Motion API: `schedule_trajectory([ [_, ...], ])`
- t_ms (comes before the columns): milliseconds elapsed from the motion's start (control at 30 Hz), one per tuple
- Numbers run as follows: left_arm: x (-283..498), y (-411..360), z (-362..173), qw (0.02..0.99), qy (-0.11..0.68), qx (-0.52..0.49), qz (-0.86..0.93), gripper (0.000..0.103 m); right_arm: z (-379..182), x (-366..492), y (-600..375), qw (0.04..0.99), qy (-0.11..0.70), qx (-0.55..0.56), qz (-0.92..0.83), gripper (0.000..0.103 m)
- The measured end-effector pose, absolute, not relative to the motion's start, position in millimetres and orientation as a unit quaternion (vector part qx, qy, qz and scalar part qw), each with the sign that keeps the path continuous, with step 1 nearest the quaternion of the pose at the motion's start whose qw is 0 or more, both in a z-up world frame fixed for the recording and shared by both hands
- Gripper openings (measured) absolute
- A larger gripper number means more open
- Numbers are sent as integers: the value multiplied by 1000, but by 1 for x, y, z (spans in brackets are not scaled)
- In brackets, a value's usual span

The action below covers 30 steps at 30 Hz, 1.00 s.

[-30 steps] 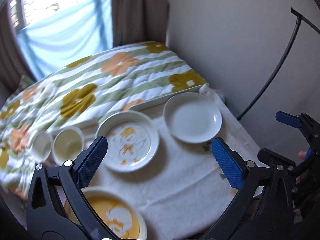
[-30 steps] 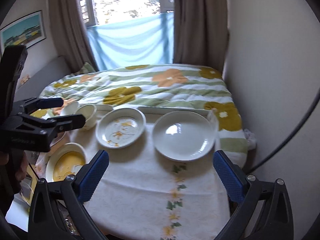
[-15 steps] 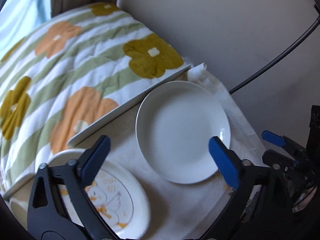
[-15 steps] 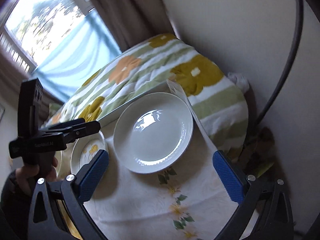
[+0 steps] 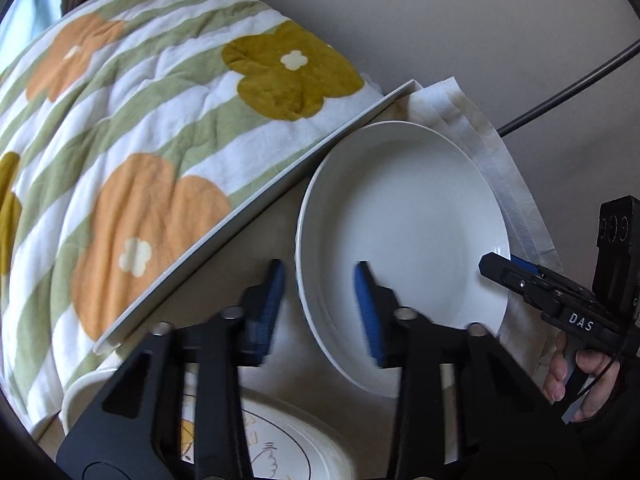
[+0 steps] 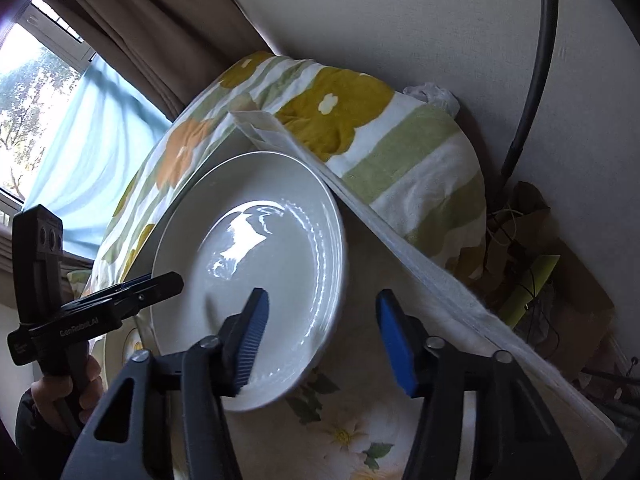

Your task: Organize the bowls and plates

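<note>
I have both tools closing astride opposite rims of the white plate [image 5: 404, 224], left tool [image 5: 320, 300] and right tool [image 6: 320, 336], neither clamped yet. The plate sits on the table [image 6: 360, 432] beside the flowered bed quilt [image 5: 132, 120].

Left gripper [image 5: 320, 304], pointing steeply downward, its black arms ending in blue-padded fingers [image 5: 366, 308]; the jaws are closing, and the rim of the white plate [image 5: 404, 216] lies between them, pads not visibly pressing. Right gripper [image 6: 320, 340], likewise angled down, jaws closing astride the opposite rim. Each is carried on a handle gripped by one hand: the right hand [image 5: 576, 376] and the left hand [image 6: 68, 392].
</note>
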<state>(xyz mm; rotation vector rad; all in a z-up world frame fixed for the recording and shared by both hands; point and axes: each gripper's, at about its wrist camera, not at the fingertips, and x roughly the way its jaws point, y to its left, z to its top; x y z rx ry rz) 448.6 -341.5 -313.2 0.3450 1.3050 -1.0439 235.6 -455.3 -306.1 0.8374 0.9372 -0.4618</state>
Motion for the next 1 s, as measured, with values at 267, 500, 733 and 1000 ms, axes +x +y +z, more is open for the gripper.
schedule_trajectory([
  [267, 449, -342, -318, 658, 573, 164, -461, 16, -313, 240, -455, 781, 435, 389, -223, 16],
  [500, 443, -344, -312, 671, 556, 183, -455, 16, -313, 241, -455, 783, 438, 382, -220, 16],
  [733, 431, -337, -289, 693, 538, 182, -445, 16, -301, 239, -453, 796, 433, 369, -207, 16],
  [1000, 397, -311, -234, 744, 508, 152, -407, 16, -261, 230, -450, 835, 414, 327, -159, 16],
])
